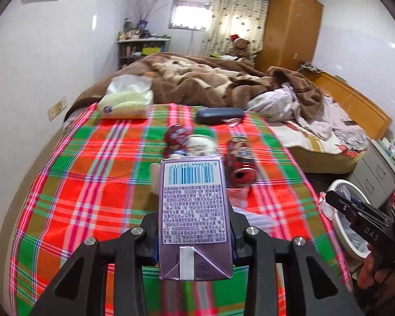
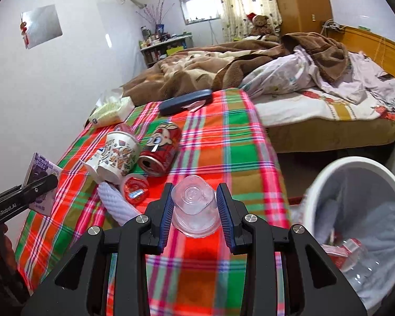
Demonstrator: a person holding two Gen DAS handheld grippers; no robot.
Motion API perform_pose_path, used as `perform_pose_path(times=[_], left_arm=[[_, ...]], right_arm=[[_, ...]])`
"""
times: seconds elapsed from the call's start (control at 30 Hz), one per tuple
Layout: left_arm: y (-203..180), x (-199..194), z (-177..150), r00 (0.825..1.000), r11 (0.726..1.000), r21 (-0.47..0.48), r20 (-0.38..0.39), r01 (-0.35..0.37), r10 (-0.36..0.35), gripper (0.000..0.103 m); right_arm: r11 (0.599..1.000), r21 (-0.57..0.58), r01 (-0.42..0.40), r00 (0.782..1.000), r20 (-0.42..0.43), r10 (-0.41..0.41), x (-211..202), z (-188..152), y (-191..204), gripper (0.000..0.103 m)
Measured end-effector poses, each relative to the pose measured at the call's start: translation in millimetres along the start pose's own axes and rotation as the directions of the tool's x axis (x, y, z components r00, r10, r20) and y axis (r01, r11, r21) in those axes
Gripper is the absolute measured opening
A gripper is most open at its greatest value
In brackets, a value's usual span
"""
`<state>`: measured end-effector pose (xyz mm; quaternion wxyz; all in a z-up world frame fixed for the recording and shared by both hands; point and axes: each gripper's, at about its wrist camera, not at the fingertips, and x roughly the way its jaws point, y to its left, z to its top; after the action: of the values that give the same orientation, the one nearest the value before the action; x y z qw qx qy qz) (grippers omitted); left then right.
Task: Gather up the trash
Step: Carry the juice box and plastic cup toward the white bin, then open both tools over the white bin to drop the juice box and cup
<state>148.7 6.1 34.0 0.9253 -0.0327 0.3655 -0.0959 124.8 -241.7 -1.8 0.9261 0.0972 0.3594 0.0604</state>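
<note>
Carton (image 1: 194, 218), purple, barcode side up, clamped in left gripper (image 1: 194, 239) above plaid cloth (image 1: 92, 184). Right gripper (image 2: 196, 205) clenched on clear plastic cup (image 2: 194, 208), upside down. White bin (image 2: 355, 210) at 3 o'clock of the cup, wrappers inside. Red can (image 2: 159, 148) and paper cup (image 2: 118, 155) lie at 11 o'clock.
</note>
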Motion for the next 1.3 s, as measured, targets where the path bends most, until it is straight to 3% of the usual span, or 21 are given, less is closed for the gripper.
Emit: perform_pose_path(times=[0.33, 0.57, 0.97, 1.17, 1.3], left_arm=[[-82.7, -7.5, -5.9, 0.994, 0.987, 0.118, 0.003, 0.109, -0.11, 0.037], [-149.2, -0.9, -9.9, 0.979, 0.958, 0.202, -0.027, 0.203, -0.201, 0.037], [-247.2, 31.4, -27.4, 0.928, 0.877, 0.308, -0.157, 0.37, -0.336, 0.037], [-284.8, 54.7, -42.6, 0.905, 0.841, 0.341, -0.228, 0.42, -0.359, 0.037], [-301.7, 67.6, -48.2, 0.902, 0.832, 0.358, -0.251, 0.423, -0.351, 0.037]], right_arm=[[0.995, 0.065, 0.079, 0.995, 0.057, -0.083, -41.0, -10.8, -49.7, 0.034], [0.983, 0.106, 0.152, 0.984, 0.074, -0.16, -64.9, -19.0, -86.4, 0.034], [0.947, 0.198, 0.252, 0.965, 0.024, -0.262, -78.6, -36.1, -149.0, 0.034], [0.938, 0.202, 0.28, 0.959, -0.019, -0.283, -73.4, -43.4, -167.4, 0.034], [0.936, 0.2, 0.29, 0.957, -0.055, -0.285, -66.6, -48.0, -180.0, 0.034]])
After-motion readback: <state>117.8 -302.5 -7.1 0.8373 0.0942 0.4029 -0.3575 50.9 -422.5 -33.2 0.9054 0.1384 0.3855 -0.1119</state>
